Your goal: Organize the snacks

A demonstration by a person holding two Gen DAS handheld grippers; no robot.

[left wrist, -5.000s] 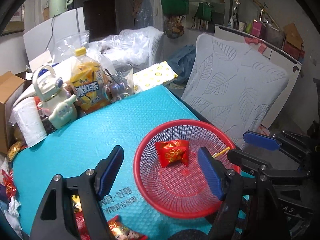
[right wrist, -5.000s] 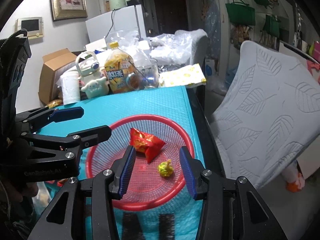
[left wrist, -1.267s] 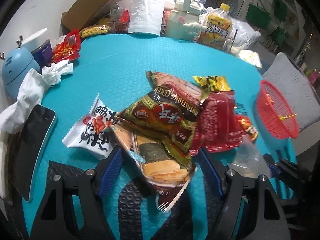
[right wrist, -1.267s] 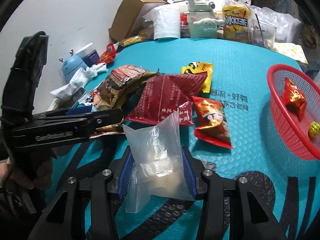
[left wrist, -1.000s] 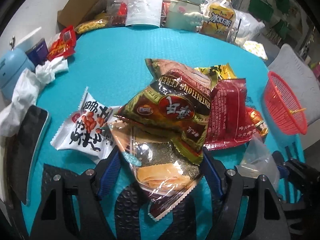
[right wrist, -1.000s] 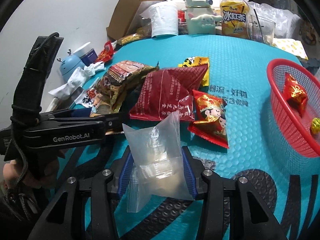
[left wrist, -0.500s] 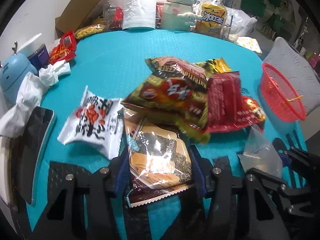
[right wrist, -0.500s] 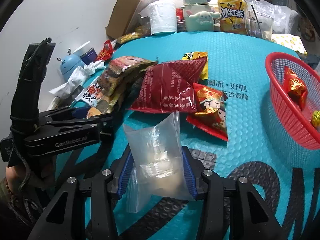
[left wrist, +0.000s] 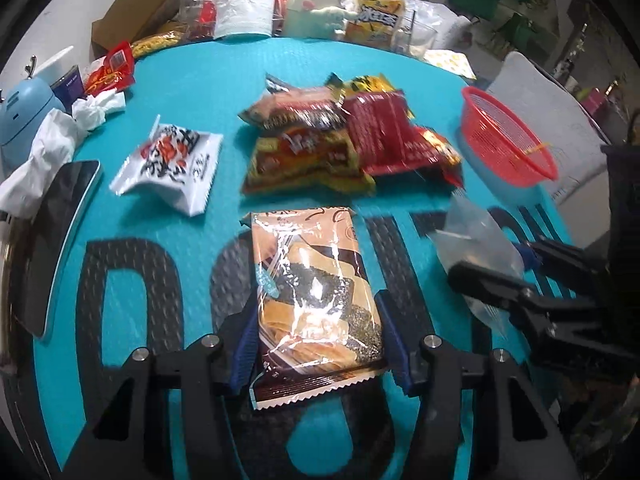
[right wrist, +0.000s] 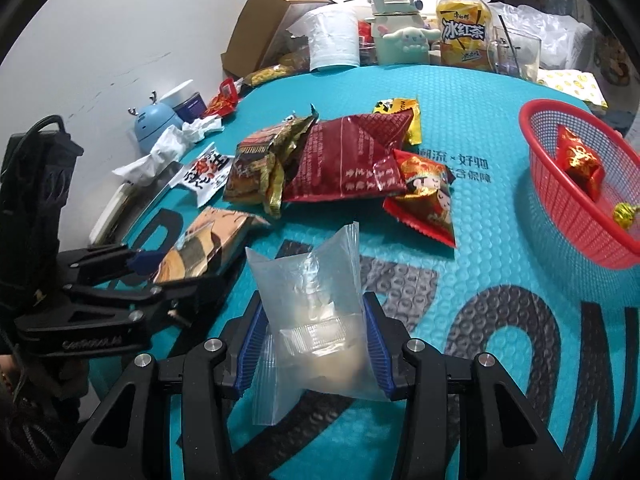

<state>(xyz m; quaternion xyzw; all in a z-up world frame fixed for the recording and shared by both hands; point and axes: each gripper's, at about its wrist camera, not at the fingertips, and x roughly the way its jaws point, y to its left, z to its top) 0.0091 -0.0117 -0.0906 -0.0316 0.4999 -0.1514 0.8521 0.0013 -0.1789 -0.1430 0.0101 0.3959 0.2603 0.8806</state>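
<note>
My left gripper (left wrist: 319, 336) is shut on a brown seaweed-cracker packet (left wrist: 312, 280), which hangs just above the teal mat, apart from the snack pile. In the right wrist view that packet (right wrist: 208, 240) sits between the left gripper's (right wrist: 160, 276) fingers. My right gripper (right wrist: 314, 340) is shut on a clear zip bag (right wrist: 316, 292), which stands upright. The pile holds a dark red bag (right wrist: 348, 160), gold-brown packets (right wrist: 260, 168), a white packet (right wrist: 204, 172) and a red cartoon packet (right wrist: 424, 200). The red basket (right wrist: 560, 208) at the right holds a red candy (right wrist: 580, 164) and a gold one (right wrist: 626, 214).
A phone (left wrist: 52, 240), crumpled tissue (left wrist: 60, 132) and a blue device (right wrist: 156, 124) line the mat's left edge. Along the back stand a cardboard box (right wrist: 260, 24), paper roll (right wrist: 332, 40), kettle (right wrist: 400, 36), tea bottle (right wrist: 464, 36) and glass (right wrist: 516, 56). A grey cushion (left wrist: 536, 84) lies beyond the basket.
My left gripper closed on the cracker packet and drew it out from under the pile toward me. The right gripper kept its hold on the clear bag and shifted slightly.
</note>
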